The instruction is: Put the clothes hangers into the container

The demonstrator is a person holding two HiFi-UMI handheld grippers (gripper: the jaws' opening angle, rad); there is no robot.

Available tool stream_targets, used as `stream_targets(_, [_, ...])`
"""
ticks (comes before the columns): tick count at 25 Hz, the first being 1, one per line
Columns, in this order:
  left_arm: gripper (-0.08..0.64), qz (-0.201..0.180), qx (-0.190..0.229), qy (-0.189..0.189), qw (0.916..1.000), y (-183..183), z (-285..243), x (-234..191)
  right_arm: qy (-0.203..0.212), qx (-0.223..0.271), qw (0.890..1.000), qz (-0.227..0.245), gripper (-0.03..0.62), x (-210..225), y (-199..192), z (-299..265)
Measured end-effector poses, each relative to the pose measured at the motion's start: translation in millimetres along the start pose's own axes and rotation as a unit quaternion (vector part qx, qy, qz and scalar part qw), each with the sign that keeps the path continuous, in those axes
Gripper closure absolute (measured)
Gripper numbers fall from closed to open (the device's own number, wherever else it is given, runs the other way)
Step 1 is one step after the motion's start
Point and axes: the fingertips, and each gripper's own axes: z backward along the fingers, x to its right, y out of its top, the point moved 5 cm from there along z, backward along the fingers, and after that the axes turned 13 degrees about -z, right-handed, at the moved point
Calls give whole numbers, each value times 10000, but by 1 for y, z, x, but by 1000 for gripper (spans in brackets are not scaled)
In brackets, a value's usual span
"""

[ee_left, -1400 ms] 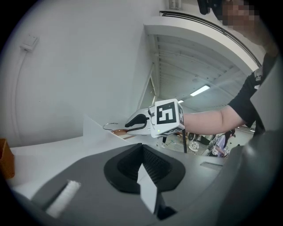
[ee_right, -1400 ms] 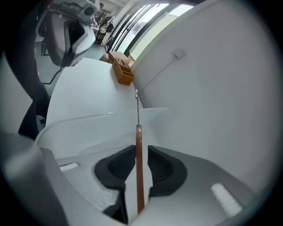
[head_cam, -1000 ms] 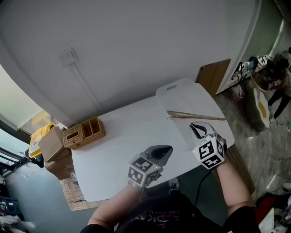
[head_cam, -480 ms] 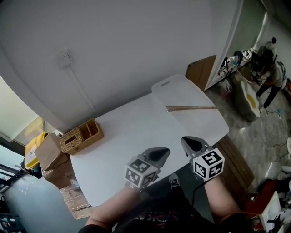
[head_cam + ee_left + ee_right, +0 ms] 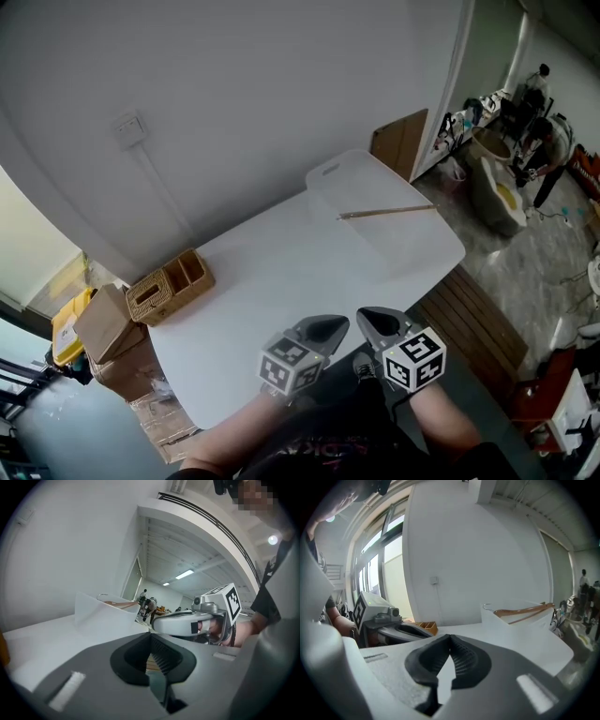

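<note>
Now | left gripper [image 5: 331, 325] jaws together, empty | right gripper [image 5: 371, 318] jaws together, empty | hanger [image 5: 386, 212] inside container [image 5: 323, 172], well apart from both

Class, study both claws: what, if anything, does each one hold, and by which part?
Nothing is held. The left claw and the right claw are both shut with nothing between them. The wooden hanger lies untouched in the container.
</note>
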Motion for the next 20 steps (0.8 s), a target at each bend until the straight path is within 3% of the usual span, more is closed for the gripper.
stream_targets(8, [555, -41, -23, -25, 10000, -10, 23, 21, 15, -61, 9999, -126, 589, -27, -31, 14])
stream_targets(20, [555, 276, -39, -36, 9996, -27, 38, 41, 43, -123, 9994, -334, 589, -49, -62, 30])
